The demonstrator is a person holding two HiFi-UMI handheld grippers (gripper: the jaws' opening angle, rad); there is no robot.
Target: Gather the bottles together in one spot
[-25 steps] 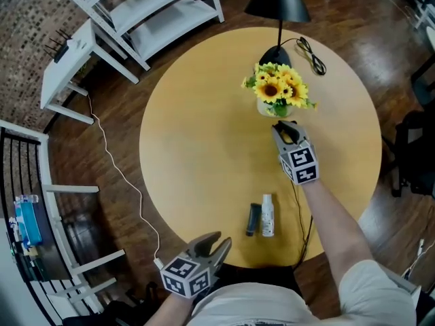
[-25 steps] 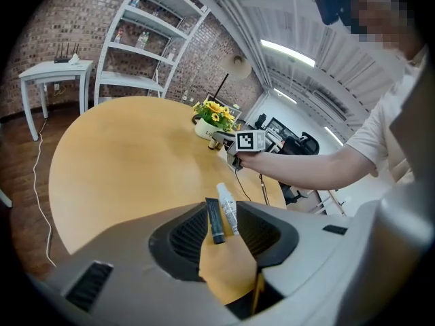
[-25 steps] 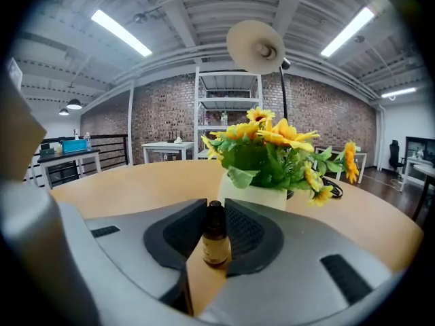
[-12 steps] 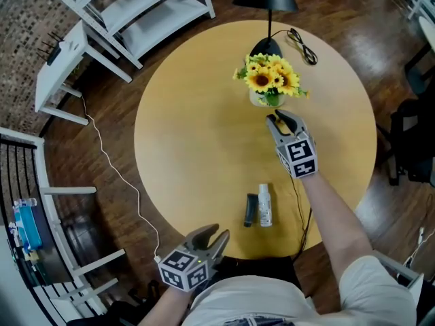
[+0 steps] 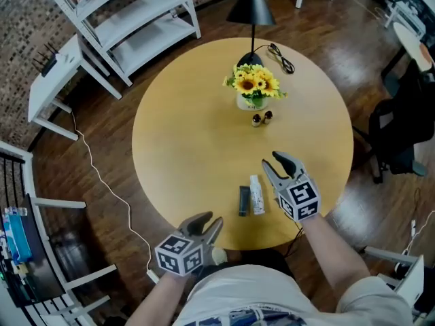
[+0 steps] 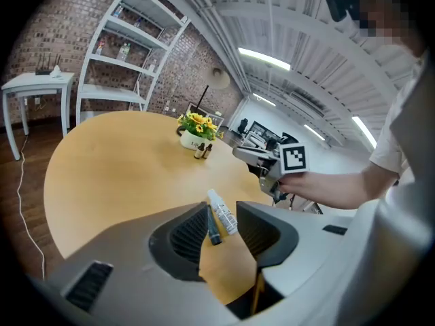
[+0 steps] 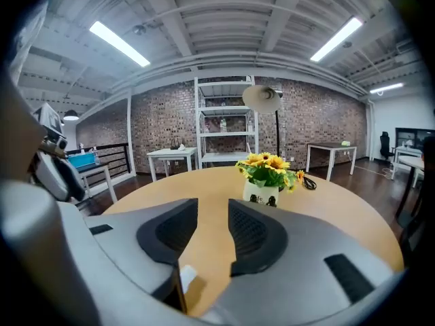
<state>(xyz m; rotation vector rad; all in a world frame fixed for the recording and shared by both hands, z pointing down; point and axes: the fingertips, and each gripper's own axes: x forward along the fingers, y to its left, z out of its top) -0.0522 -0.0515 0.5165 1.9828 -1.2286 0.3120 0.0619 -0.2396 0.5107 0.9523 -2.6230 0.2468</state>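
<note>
Bottles: small pair (image 5: 257, 120) beside sunflower vase (image 5: 246, 102), lying pair (image 5: 256, 195) well apart from it; labels unreadable. My right gripper (image 5: 270, 159) is opening, left gripper (image 5: 212, 221) gapes, both empty.

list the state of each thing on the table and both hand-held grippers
white bottle: lying flat, beside dark bottle
dark bottle: lying flat
brown bottles: upright by vase
vase: upright
left hand-held gripper: open, empty
right hand-held gripper: opening, empty
</note>
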